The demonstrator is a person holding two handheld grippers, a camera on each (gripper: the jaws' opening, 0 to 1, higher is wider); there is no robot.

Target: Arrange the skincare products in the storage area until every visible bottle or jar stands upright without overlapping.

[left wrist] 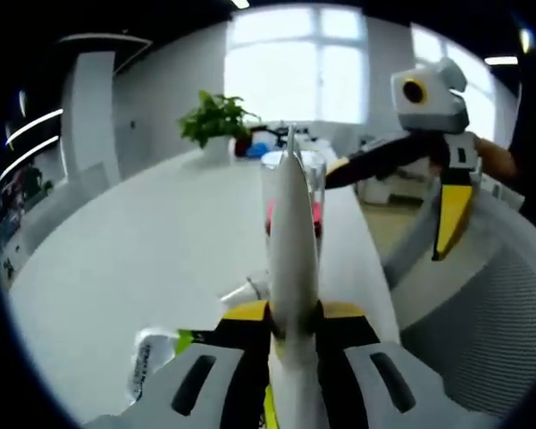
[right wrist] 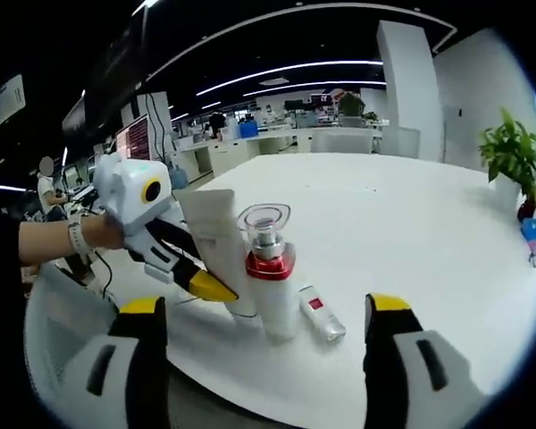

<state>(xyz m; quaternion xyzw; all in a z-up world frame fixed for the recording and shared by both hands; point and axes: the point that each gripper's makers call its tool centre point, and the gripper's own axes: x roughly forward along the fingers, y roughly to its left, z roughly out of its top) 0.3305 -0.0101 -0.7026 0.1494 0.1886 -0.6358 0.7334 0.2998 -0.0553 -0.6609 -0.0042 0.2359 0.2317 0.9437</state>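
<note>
White tube [right wrist: 216, 246]: clamped upright in left gripper [right wrist: 205, 286], touching red-collared bottle [right wrist: 270, 273]. Small flat bottle [right wrist: 322, 315]: lying right of bottle. Right gripper [right wrist: 263, 357]: jaws apart, empty. Left gripper view: packet [left wrist: 152, 362] beside tube.

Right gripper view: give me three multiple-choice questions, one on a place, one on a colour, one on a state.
1. Where is the small flat bottle with a red label?
A. In the right gripper
B. Lying on the white table, beside the white pump bottle with a clear cap
C. On a chair

2. What colour is the pump bottle's collar?
A. Blue
B. Green
C. Red

3. What state is the left gripper in?
A. Shut on the white squeeze tube
B. Open
C. Shut on the pump bottle

Answers: B, it lies flat on the tabletop right of the pump bottle; C, a red band sits under the clear cap; A, its yellow-tipped jaws clamp the tube.
</note>
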